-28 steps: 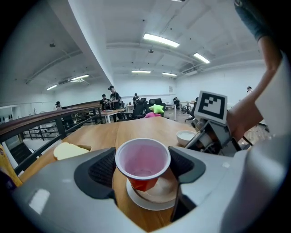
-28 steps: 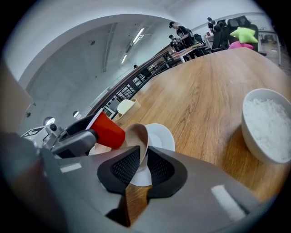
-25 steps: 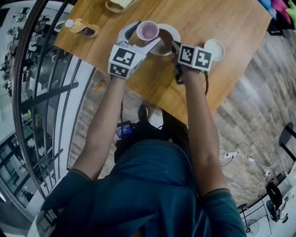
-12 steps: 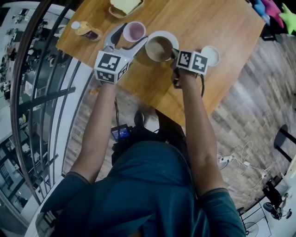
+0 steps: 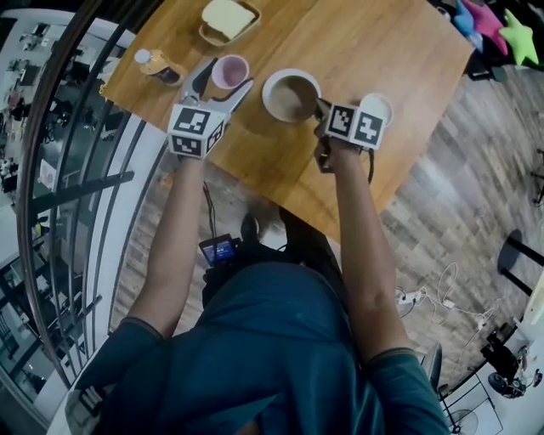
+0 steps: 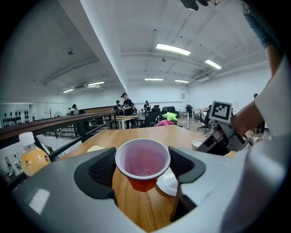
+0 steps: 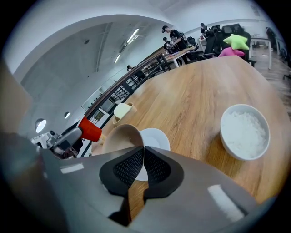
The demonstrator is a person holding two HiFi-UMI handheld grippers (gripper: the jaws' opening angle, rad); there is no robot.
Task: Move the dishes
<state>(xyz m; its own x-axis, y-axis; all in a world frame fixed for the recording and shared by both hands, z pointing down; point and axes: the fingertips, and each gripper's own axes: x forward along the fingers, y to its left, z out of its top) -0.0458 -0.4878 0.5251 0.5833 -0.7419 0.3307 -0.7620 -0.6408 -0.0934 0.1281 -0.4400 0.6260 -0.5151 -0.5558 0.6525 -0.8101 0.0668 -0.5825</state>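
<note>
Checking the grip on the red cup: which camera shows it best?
The left gripper view: the red cup sits full-on between the left tongs. The head view shows only its pinkish mouth; the right gripper view, a small red side.

One wooden counter (image 5: 374,42). One red cup (image 5: 229,71), pink inside. Two bowls: one tan bowl (image 5: 291,95) and one white bowl of rice (image 7: 244,131). One white saucer (image 7: 157,136). One bottle of orange drink (image 5: 157,64). One shallow dish (image 5: 228,19) with one pale yellow block in it. Three soft toys at the far corner: one green star (image 5: 520,36), one pink star (image 5: 484,17) and one blue piece (image 5: 463,14) whose shape is unclear. Two claws, the left claw (image 6: 142,166) and the right claw (image 7: 143,164), with two marker cubes: the left marker cube (image 5: 195,129) and the right marker cube (image 5: 357,123)
</note>
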